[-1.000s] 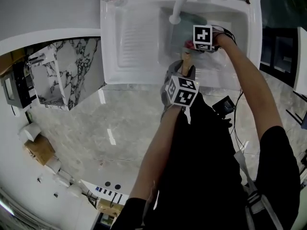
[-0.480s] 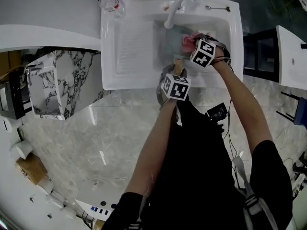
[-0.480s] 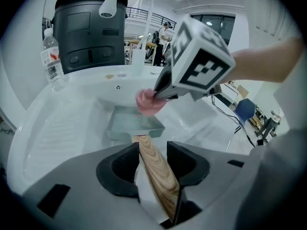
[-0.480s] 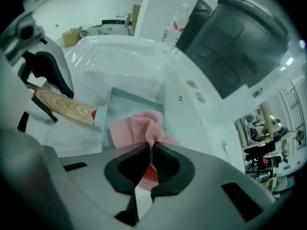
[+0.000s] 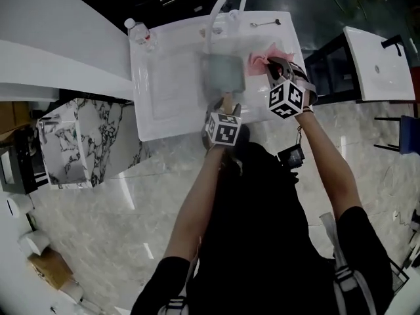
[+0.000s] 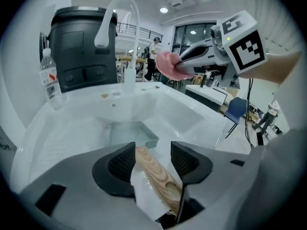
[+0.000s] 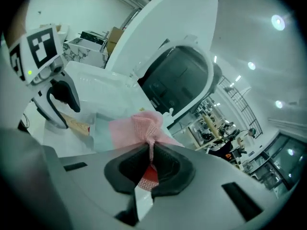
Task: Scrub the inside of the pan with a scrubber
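Observation:
A pale green square pan [image 5: 223,73] sits in the white sink [image 5: 164,84], its wooden handle [image 5: 228,100] pointing toward me. My left gripper [image 5: 228,105] is around that handle [image 6: 156,174], and its jaws are opening. The handle lies between the pads with a gap on the right side. My right gripper [image 5: 270,64] is shut on a pink mesh scrubber [image 5: 258,58], held above the sink's right side, clear of the pan. In the right gripper view the scrubber [image 7: 139,127] bunches out of the jaws of the right gripper [image 7: 151,164], with the pan [image 7: 99,126] beyond.
A curved white faucet [image 5: 223,5] arches over the sink's back edge. A water bottle [image 5: 139,31] stands at the back left corner, and a spoon [image 5: 266,23] lies at the back right. A black appliance [image 6: 81,47] stands behind the sink.
My right gripper has lifted the scrubber out of the pan and moved it to the right. The pan's inside now shows uncovered. The left gripper stays at the handle.

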`<move>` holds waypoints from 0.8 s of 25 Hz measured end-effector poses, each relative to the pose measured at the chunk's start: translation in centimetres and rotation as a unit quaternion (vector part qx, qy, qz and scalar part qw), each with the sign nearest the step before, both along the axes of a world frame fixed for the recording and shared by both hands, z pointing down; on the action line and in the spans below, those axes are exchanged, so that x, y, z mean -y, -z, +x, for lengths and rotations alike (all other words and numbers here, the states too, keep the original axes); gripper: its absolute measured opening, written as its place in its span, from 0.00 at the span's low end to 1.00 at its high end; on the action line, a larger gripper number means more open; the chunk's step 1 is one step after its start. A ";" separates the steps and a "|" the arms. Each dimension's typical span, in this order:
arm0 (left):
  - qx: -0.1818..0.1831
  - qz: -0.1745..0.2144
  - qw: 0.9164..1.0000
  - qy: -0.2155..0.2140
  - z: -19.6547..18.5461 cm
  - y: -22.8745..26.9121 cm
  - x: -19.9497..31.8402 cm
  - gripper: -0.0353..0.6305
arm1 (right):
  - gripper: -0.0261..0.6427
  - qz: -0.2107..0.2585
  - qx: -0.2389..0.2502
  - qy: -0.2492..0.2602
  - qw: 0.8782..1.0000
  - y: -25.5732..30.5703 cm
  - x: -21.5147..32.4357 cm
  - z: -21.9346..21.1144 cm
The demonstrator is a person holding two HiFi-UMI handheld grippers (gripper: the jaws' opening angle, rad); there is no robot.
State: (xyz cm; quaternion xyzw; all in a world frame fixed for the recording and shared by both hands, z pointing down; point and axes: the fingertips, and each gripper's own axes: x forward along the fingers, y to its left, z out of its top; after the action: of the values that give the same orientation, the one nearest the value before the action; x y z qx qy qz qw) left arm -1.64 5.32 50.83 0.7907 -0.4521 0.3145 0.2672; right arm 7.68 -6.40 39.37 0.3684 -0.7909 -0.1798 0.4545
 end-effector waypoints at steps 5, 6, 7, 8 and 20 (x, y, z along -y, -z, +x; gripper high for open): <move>-0.027 0.116 0.993 -0.016 -1.7 7.6 -0.9 0.39 | 0.09 0.064 0.030 -0.023 0.997 5.6 -4.1 2.0; -0.030 0.139 0.990 -0.020 -2.3 9.5 -1.3 0.39 | 0.09 0.071 0.036 -0.031 0.996 6.4 -4.9 2.5; -0.033 0.159 0.986 -0.023 -3.1 11.1 -1.7 0.37 | 0.09 0.073 0.049 -0.036 0.995 7.2 -5.9 2.8; -0.038 0.174 0.984 -0.022 -3.9 12.5 -2.3 0.34 | 0.09 0.071 0.070 -0.035 0.994 7.8 -6.9 3.0; -0.134 0.272 0.953 0.023 -9.1 24.8 -8.3 0.12 | 0.09 -0.020 0.409 0.019 0.912 17.5 -16.3 2.4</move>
State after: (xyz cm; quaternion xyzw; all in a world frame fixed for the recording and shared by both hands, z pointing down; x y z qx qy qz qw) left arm -10.77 13.60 26.06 0.8575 -0.4991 0.0644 0.1070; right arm 10.09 9.91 21.90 0.3857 -0.9177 -0.0059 0.0950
